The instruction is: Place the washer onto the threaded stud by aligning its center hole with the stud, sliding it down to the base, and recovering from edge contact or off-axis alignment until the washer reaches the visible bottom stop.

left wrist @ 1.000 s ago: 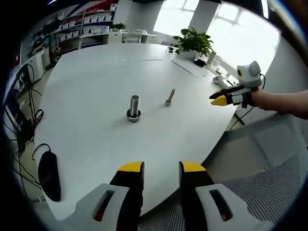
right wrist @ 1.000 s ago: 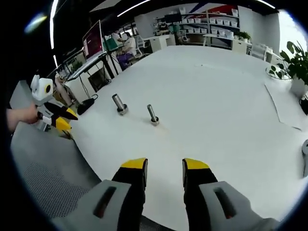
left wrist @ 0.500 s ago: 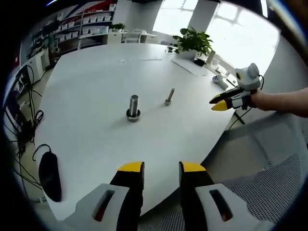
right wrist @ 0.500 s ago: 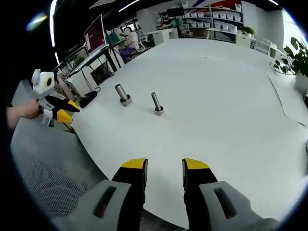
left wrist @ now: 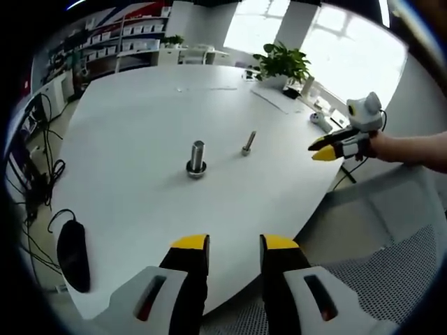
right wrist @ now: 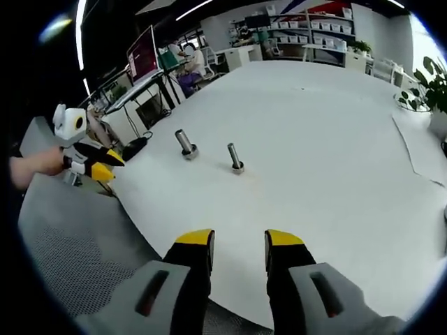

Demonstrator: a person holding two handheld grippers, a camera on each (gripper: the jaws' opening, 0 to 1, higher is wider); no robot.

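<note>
Two metal studs stand upright on the white round table (left wrist: pixel 140 112). The thick stud (left wrist: pixel 196 157) has a dark ring around its foot; whether that ring is the washer I cannot tell. To its right stands a thin stud (left wrist: pixel 247 142). The right gripper view has the thick stud (right wrist: pixel 186 144) left of the thin stud (right wrist: pixel 235 158). My left gripper (left wrist: pixel 235 243) hangs over the table's near edge, open, with nothing between its jaws. Off the table's edge my right gripper (right wrist: pixel 239 239) is open and holds nothing too. Each gripper shows in the other's view: right gripper (left wrist: pixel 334 145), left gripper (right wrist: pixel 98 165).
A black mouse (left wrist: pixel 70 254) and cables (left wrist: pixel 36 174) lie at the table's left edge. A potted plant (left wrist: pixel 282 63) and papers (left wrist: pixel 276 98) sit at the far side. A mesh chair (right wrist: pixel 77 258) is below the table edge. Desks with a monitor (right wrist: pixel 142 54) stand beyond.
Both cameras have shifted slightly, and the studs sit a little nearer the middle of the right gripper view. The studs have not moved on the table. Both grippers stay open.
</note>
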